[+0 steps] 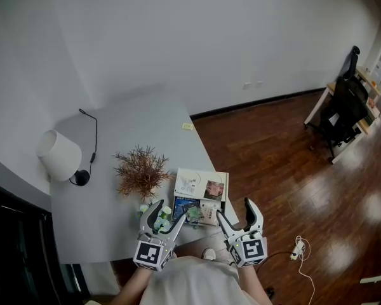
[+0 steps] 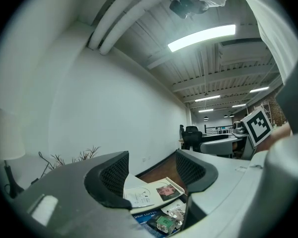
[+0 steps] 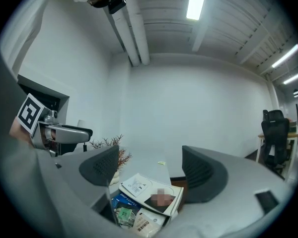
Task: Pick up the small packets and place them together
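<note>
The packets are tiny: a green one (image 1: 193, 213) and a beige one (image 1: 210, 216) with dark print. They lie side by side just on my side of the white box (image 1: 201, 184), and the green one overlaps a blue box (image 1: 181, 206). My left claw (image 1: 167, 216) and right claw (image 1: 235, 211) are both spread wide and holding nothing, hovering level on the near side of the white box. The bench (image 1: 146, 126) is pale grey. A dried plant (image 1: 141, 170) sits left of the white box and a lamp (image 1: 59, 154) further left. The room has white walls, a dark wood floor (image 1: 273, 151) and a black chair (image 1: 343, 107) far right.
</note>
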`<state>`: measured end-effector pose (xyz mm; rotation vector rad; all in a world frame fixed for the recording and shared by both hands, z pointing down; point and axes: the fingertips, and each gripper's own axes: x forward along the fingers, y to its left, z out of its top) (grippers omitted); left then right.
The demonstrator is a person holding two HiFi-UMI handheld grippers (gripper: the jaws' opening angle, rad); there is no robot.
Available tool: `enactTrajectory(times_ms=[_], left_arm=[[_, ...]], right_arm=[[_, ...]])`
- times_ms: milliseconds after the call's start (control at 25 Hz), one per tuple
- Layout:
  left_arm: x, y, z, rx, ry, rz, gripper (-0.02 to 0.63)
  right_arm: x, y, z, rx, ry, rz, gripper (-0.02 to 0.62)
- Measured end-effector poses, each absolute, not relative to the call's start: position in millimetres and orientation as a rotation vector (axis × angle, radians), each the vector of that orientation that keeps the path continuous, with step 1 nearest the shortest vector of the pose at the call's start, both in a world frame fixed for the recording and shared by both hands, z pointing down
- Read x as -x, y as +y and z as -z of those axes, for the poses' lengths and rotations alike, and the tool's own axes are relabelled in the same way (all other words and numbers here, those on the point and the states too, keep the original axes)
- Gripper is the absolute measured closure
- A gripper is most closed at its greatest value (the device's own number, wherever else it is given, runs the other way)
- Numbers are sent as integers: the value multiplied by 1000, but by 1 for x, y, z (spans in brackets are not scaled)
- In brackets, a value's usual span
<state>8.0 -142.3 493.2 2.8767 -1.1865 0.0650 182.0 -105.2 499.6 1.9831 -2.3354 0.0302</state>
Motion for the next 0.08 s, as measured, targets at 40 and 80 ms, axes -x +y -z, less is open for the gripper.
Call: enactTrajectory(times_ms=[40,80], left_arm=[[-8,-142,-496,-2870,-1192,-75,316],[-8,-142,-498,-2863,-1198,-85,316]], right_arm=[[-183,-105,-502,-1980,-2325,-40,186],[-183,-104,-505,-1976,-2315,-50,186]])
